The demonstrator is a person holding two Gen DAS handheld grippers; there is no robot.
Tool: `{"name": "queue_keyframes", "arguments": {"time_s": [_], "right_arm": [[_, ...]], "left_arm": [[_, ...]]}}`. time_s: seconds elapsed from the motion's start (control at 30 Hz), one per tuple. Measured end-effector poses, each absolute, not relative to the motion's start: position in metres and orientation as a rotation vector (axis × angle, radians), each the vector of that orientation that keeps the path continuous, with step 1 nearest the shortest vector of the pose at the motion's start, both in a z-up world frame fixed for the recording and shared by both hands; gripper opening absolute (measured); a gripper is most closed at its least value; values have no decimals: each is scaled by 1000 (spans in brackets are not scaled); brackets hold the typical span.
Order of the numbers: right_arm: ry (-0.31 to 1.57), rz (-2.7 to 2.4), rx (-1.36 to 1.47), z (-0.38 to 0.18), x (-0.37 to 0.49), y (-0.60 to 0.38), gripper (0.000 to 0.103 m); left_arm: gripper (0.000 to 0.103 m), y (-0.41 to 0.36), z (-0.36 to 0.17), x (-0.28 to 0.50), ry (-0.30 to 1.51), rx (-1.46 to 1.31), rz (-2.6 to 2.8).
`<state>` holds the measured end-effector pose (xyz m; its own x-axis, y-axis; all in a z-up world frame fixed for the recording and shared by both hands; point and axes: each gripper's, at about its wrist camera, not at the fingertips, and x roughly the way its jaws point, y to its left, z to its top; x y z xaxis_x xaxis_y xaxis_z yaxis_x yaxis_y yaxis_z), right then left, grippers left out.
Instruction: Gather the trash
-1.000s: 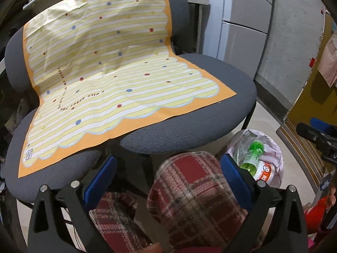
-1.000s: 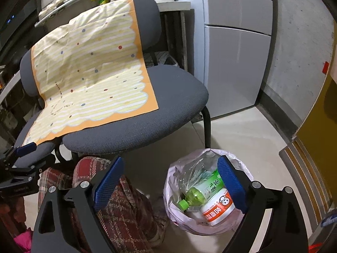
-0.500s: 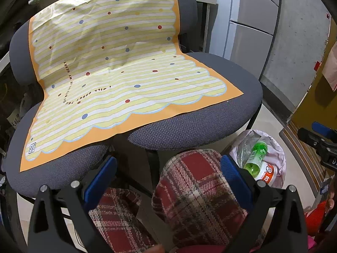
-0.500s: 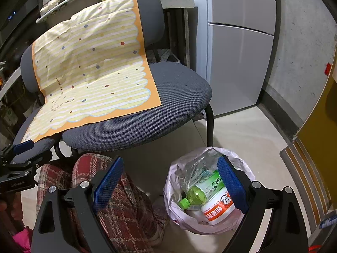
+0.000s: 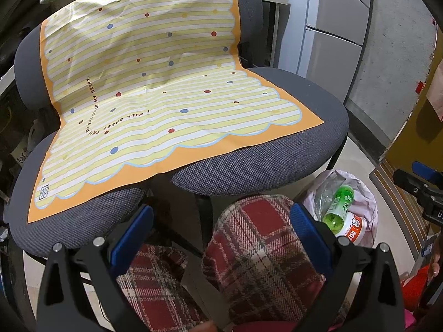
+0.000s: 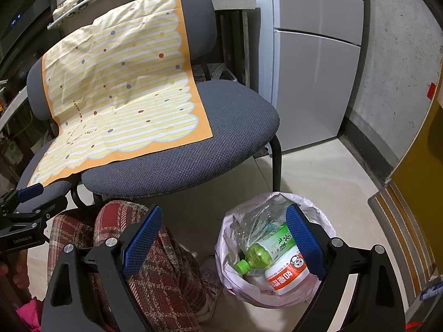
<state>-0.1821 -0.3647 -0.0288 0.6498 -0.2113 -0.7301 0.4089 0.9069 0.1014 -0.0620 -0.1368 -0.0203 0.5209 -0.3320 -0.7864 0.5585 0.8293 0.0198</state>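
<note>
A white-lined trash bin (image 6: pixel 277 290) stood on the floor just beside the chair's front leg. Inside, a green bottle (image 6: pixel 265 251) lay tilted, cap toward the near side, touching a white tub with an orange label (image 6: pixel 288 274). Behind them sat crumpled clear plastic (image 6: pixel 254 221), possibly a bag.

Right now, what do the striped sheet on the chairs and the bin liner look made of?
Yellow striped sheet with orange border: likely thin plastic or coated paper; smooth, creased, faint sheen. White bin liner on the floor: thin plastic film, crinkled, translucent.
</note>
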Motion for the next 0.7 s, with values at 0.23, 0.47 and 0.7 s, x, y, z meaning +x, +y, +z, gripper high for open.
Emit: {"name": "queue_keyframes", "arguments": {"time_s": [0.23,0.47,0.7], "right_arm": [[789,-357,265,-31,-181,-363,90],[788,-356,265,-31,-180,-362,90],[787,-354,265,-30,-179,-361,90]], "left_arm": [[96,-137,-20,-62,871,285,-543],[96,-136,-19,-61,872,285,-544],[96,-136,-20,-62,871,285,-543]]}}
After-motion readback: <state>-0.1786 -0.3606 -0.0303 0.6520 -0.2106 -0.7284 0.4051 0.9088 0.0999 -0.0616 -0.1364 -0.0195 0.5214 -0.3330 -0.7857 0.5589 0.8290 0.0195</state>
